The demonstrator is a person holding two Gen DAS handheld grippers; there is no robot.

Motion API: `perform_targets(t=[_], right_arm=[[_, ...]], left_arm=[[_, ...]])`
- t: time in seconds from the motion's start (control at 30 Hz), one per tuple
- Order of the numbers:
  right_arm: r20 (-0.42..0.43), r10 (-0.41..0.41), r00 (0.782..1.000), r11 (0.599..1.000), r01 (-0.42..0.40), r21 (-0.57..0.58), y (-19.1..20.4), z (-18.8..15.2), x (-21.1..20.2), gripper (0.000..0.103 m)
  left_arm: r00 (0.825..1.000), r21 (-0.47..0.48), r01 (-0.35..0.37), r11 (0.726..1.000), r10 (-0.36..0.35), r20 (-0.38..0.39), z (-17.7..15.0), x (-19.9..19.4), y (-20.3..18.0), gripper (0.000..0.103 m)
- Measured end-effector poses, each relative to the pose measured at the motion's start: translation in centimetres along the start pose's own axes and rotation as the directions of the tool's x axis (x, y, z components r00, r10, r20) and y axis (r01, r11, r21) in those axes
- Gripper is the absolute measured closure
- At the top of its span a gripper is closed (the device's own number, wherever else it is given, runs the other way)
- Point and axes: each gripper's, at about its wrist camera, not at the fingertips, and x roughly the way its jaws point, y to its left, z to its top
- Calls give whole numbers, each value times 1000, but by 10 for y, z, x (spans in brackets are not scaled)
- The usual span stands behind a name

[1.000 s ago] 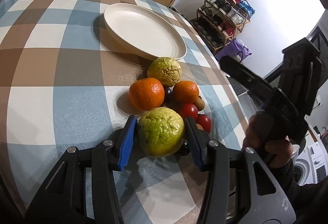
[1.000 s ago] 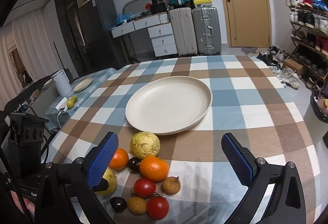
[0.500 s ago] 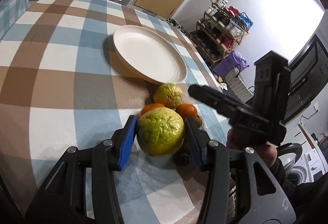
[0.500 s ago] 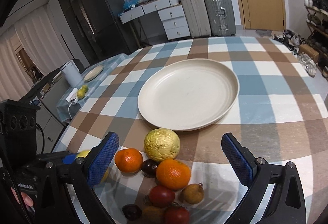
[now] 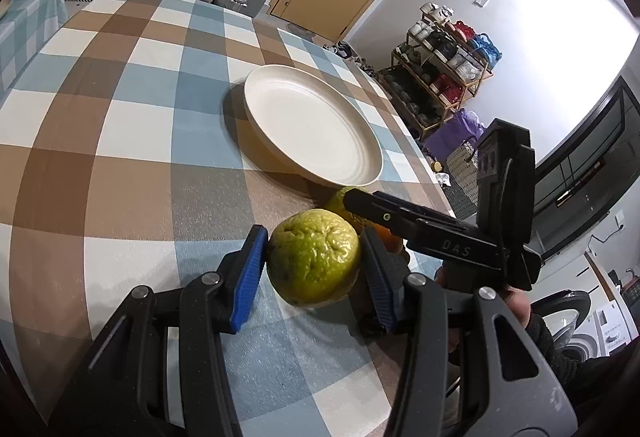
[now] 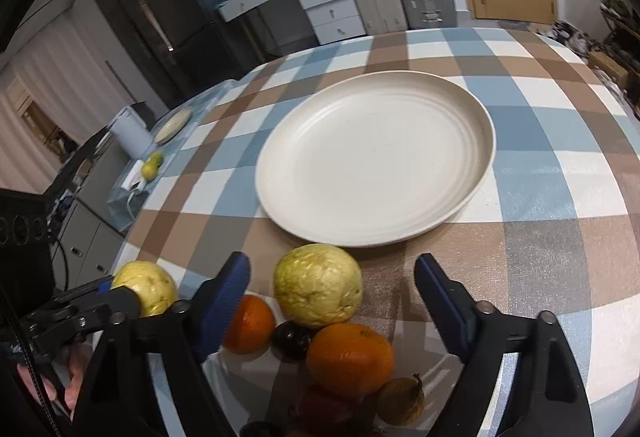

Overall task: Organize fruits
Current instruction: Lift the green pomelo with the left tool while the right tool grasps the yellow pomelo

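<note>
Two tools work this table (image 5: 120, 141) at once. The left tool (image 5: 312, 261) is clenched on a green guava (image 5: 314, 257), its blue pads pressed against the fruit's two sides, and the fruit seems to be carried clear of the checked cloth; I judge it is bound for the cream plate (image 5: 360, 173), which holds nothing yet. The right tool (image 6: 332, 301) is spread wide and grasps nothing, its jaws flanking a second guava (image 6: 318, 285) that sits on the table just short of the plate's near rim, probably the next pick.

Behind that fruit the pile is tight: two oranges (image 6: 350, 359), a dark plum (image 6: 292, 337) wedged between them, a small brown fruit (image 6: 400, 399) and something red, too hidden to name. A closing jaw could nudge these neighbours.

Open room lies ahead: the plate is broad and shallow with a low rim, and bare cloth surrounds it. In the left view the right tool's arm crosses just beyond the held guava, so the two could clash on the way to the plate.
</note>
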Motion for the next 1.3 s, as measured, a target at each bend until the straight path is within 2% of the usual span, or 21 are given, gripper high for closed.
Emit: perform_targets(t=[0.13, 0.3, 0.43, 0.6, 0.8, 0.97, 1.3], right_arm=[[-25, 27, 999, 999, -27, 18, -1, 1, 6, 30], [-49, 63, 997, 998, -62, 18, 0, 1, 11, 53], [-39, 44, 998, 999, -45, -1, 4, 1, 10, 54], [-9, 76, 997, 997, -76, 4, 3, -2, -1, 54], [72, 112, 991, 994, -112, -12, 2, 0, -22, 54], [142, 126, 982, 992, -126, -6, -5, 12, -39, 54], [199, 126, 972, 992, -121, -34, -23, 51, -46, 54]], left_arm=[[1000, -2, -5, 1000, 5, 2, 2, 0, 1, 58], [1000, -5, -16, 1000, 16, 3, 6, 1, 1, 58], [1000, 0, -24, 1000, 24, 5, 8, 3, -2, 58], [999, 15, -34, 999, 34, 9, 12, 5, -8, 58], [999, 38, -46, 998, 45, 21, 27, 10, -18, 58], [998, 52, -53, 997, 52, 34, 47, 17, -23, 58], [996, 110, -69, 992, 62, 58, 101, 44, -39, 58]])
